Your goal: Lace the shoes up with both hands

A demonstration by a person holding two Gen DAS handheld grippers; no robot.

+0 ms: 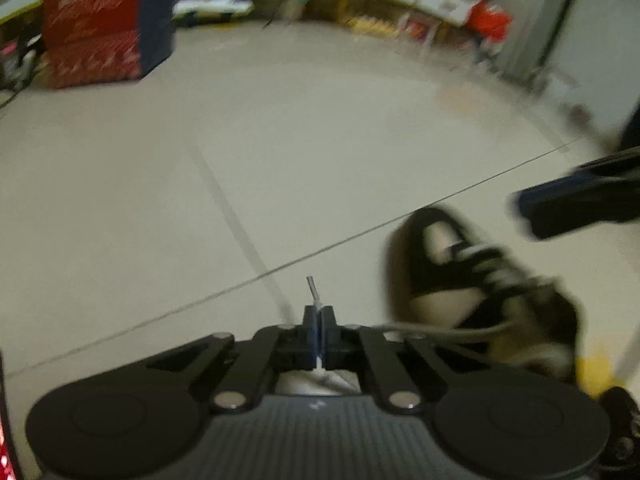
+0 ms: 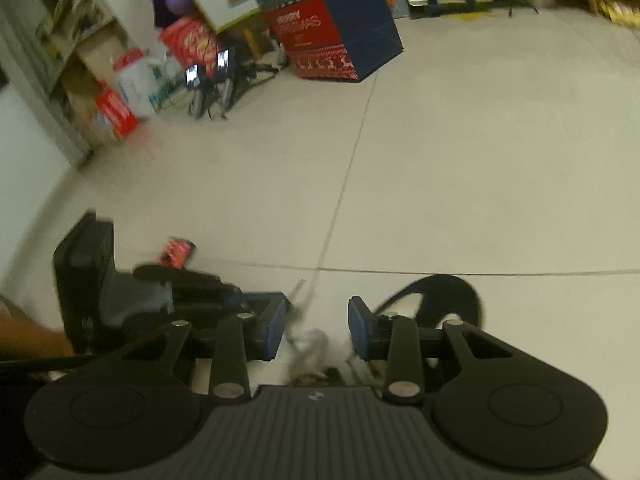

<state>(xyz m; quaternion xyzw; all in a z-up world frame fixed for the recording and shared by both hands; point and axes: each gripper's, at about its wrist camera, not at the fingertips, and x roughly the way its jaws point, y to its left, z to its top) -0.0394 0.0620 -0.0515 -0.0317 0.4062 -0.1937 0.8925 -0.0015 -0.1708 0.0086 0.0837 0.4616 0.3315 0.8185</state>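
Left wrist view: left gripper (image 1: 319, 322) fingers pinched tight on white shoelace w/ clear plastic tip (image 1: 312, 289) poking up. Black-and-white sneaker (image 1: 460, 276) sits on beige tiled floor (image 1: 280, 140), right of fingers.

Right wrist view: red-and-navy box (image 2: 332, 32) reads "MERRY CHRISTMAS". Right gripper (image 2: 317, 328) fingers wide apart, holding nothing; blurry lace below between them, sneaker's black toe just beyond right finger.

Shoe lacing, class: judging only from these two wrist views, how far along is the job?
Done: the shoe on the floor already has lace crossing its eyelets, though blur hides how many. In hand: the left gripper is shut on the lace tip, its lace trailing back to the shoe. Left: the right gripper is open and empty above the laces, so further threading and the tie seem outstanding.
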